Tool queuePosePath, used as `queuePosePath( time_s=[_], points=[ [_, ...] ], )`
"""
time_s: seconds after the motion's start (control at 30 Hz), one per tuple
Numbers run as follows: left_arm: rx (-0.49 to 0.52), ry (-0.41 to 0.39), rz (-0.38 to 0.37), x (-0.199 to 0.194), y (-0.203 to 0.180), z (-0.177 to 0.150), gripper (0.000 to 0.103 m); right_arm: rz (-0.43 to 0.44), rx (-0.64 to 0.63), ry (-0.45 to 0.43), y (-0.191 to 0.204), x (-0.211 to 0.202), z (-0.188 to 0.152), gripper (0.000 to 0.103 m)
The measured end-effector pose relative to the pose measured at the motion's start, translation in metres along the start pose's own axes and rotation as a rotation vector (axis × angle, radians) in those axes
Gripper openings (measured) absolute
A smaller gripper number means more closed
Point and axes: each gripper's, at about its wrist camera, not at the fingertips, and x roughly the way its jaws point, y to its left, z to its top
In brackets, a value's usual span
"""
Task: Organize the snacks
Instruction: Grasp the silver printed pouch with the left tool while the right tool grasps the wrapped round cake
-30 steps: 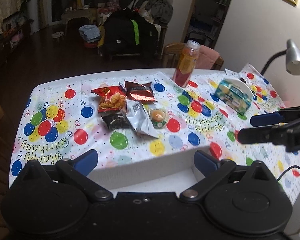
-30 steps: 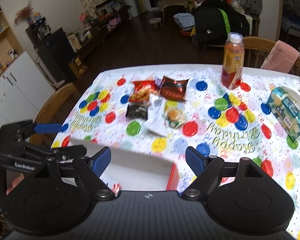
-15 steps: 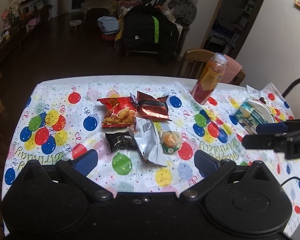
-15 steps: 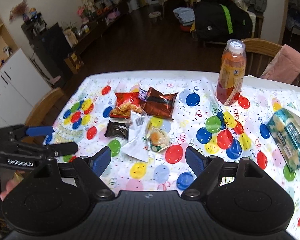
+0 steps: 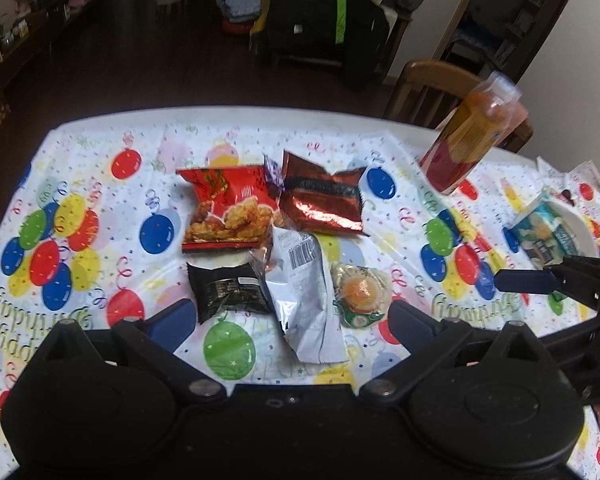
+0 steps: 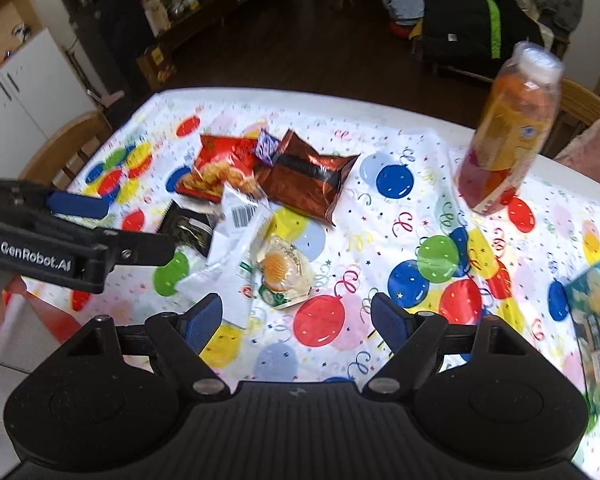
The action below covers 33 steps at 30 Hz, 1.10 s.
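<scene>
Snack packets (image 5: 272, 240) lie bunched mid-tabletop (image 5: 100, 184); look light, crinkly, slippery foil, contents crushable, so I'd pinch a sealed edge, e.g. the silver bag (image 5: 304, 300); left tongs (image 5: 288, 320) and right tongs (image 6: 296, 316) both apart, holding nothing.

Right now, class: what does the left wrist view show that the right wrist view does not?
Only the left wrist view shows the black snack packet whole. Only the right wrist view shows the white cabinet and the branded side of the left gripper. Both share the snack pile, the red chip bag, the silver packet, the orange bottle and the balloon tablecloth.
</scene>
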Motion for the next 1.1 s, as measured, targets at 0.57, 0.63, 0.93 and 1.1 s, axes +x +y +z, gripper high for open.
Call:
queuePosePath(
  time_s=[0.57, 0.63, 0.93, 1.1],
  points=[
    [-0.160, 0.206, -0.069, 0.088, 0.001, 0.009, 0.082, 0.026, -0.132, 0.040, -0.003, 0.082, 0.002, 0.070],
    [-0.173, 0.214, -0.074, 0.093, 0.002, 0.009, 0.080, 0.032, -0.137, 0.044, -0.002, 0.088, 0.003, 0.069],
    [-0.266, 0.235, -0.130, 0.103, 0.013, 0.010, 0.064, 0.074, -0.149, 0.025, 0.003, 0.098, 0.002, 0.046],
    [-0.308, 0.228, -0.137, 0.101, 0.021, 0.009, 0.049, 0.068, -0.176, 0.009, 0.009, 0.096, 0.000, 0.038]
  ],
)
